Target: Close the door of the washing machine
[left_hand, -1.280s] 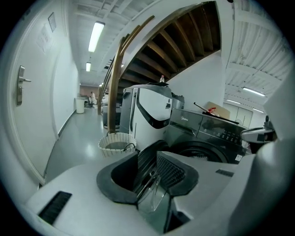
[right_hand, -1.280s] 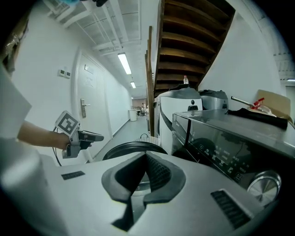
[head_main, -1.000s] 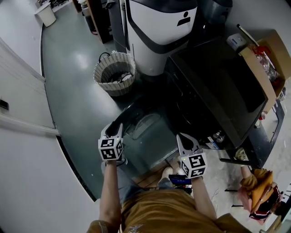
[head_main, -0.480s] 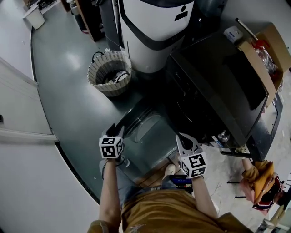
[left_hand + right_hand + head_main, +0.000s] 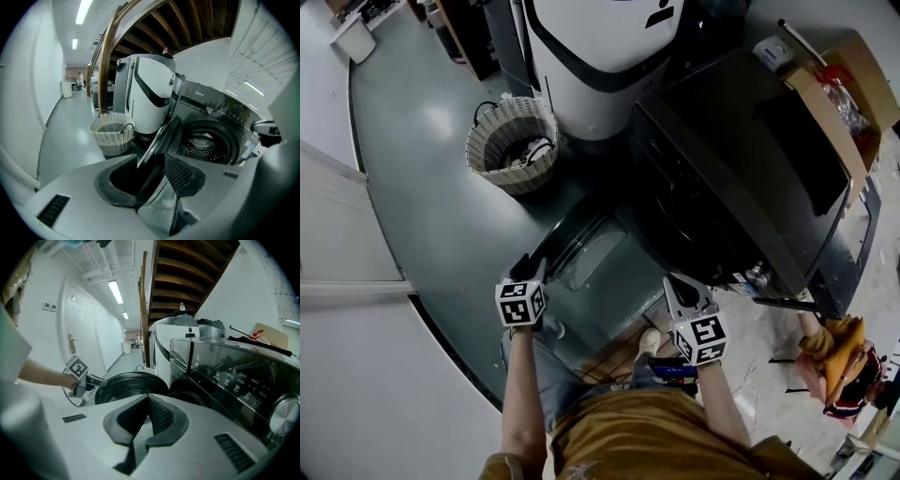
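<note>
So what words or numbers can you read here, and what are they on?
"Midea", small and faint: on the washing machine, along its top panel.
Button labels on its control panel: too small to read.
Stickers on its front: too blurred to read.
Dark symbol on the white machine: a sign, no letters.

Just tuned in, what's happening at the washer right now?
A person stands at the washing machine with a gripper in each hand. Its door hangs wide open. The left gripper is at the door's outer rim, jaws just opening, rim between them, not clamped. The right gripper hovers shut and empty, off the door.
</note>
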### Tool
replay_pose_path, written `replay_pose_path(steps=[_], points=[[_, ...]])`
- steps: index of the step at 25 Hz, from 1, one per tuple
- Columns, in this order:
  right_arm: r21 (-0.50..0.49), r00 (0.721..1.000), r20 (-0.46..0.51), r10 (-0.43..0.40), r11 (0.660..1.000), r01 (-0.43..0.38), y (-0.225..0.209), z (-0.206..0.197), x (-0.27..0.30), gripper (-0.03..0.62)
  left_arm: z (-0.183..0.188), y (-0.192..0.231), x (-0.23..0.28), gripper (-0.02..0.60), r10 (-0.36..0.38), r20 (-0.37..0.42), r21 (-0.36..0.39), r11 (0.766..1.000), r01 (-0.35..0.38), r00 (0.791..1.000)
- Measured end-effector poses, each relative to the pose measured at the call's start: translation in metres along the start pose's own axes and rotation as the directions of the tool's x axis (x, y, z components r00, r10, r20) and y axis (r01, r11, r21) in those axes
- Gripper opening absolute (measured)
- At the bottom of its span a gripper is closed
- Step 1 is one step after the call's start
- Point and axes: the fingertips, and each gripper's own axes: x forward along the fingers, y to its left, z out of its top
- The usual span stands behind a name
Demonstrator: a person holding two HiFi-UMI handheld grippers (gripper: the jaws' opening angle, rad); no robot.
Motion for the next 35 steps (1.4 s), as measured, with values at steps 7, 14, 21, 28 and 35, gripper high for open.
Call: replay_pose_path(steps=[7,14,21,28,35], points=[[0.012,1.0,-0.007,0.016,1.0,-0.016,-0.005,0.005,0.008,0.012,0.001,0.0,0.002,0.201,-0.006,-0.037,-0.02,1.0,0.006,0.999],[0.023,0.999,-0.01,0.041,0.999,-0.041,0.002,0.02,0.009,0.012,0.001,0.003,0.003,0.199,-0.008,-0.082,-0.03,1.0,0.005,0.997],[0.048,0.999,0.019,0.035,0.998,-0.036,0.002,0.014,-0.005,0.012,-0.004,-0.007,-0.001,0.199,0.005,-0.099,-0.035,0.999,-0.008,0.995],[0.094,0.999,0.046,-0.016,0.996,0.012,-0.023,0.001,-0.043,0.012,-0.014,-0.025,-0.011,0.196,0.027,-0.104,-0.054,0.998,-0.033,0.994],[0.106,0.998,0.049,-0.04,0.994,0.035,-0.041,-0.016,-0.076,0.012,-0.028,-0.052,-0.013,0.192,0.03,-0.104,-0.076,0.996,-0.038,0.994]])
